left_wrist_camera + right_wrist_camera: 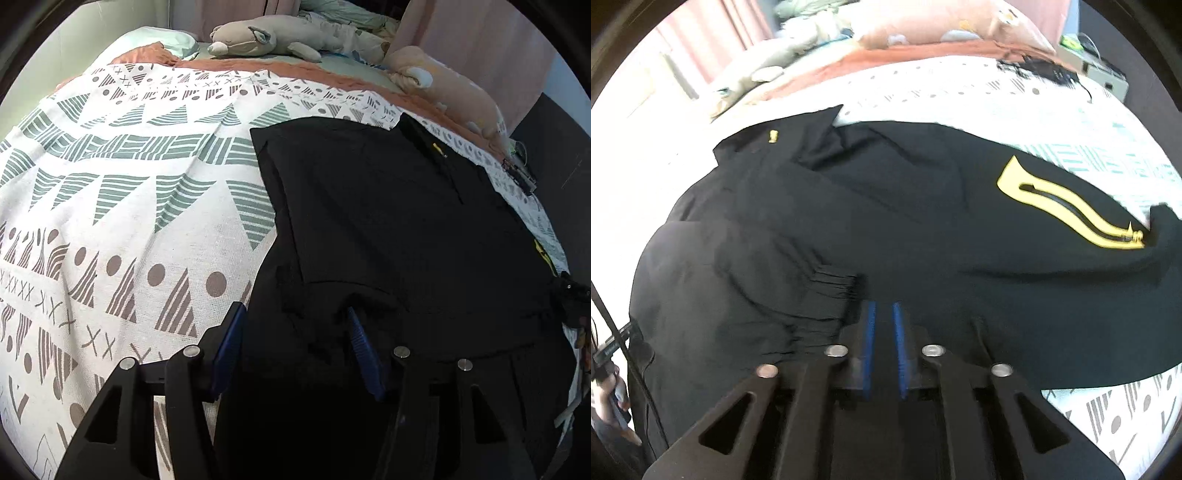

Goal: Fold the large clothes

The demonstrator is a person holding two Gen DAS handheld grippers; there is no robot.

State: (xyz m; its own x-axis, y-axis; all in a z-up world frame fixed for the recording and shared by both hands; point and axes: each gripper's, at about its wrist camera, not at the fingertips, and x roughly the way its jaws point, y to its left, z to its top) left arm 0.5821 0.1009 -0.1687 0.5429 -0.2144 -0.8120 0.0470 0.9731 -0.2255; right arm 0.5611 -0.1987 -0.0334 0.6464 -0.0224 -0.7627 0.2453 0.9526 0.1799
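A black jacket (388,221) lies spread on a patterned bedspread (129,203). My left gripper (295,308) is low over the jacket's near left edge, jaws about half apart. Its left finger stands at the hem and its right fingertip (352,317) dents the cloth; black fabric fills the gap, but I see no pad pressing it. In the right wrist view the jacket (923,221) shows a yellow-trimmed zip pocket (1067,206) and a sleeve folded across with its elastic cuff (831,284). My right gripper (884,304) hovers just right of that cuff, jaws a narrow slit apart, nothing clamped.
Two plush toys (266,40) (443,88) and a pale pillow (166,40) lie at the head of the bed. A small dark device (521,173) sits at the bed's right edge. A person's hand (609,387) shows at the left rim. Bare bedspread (1108,406) lies at near right.
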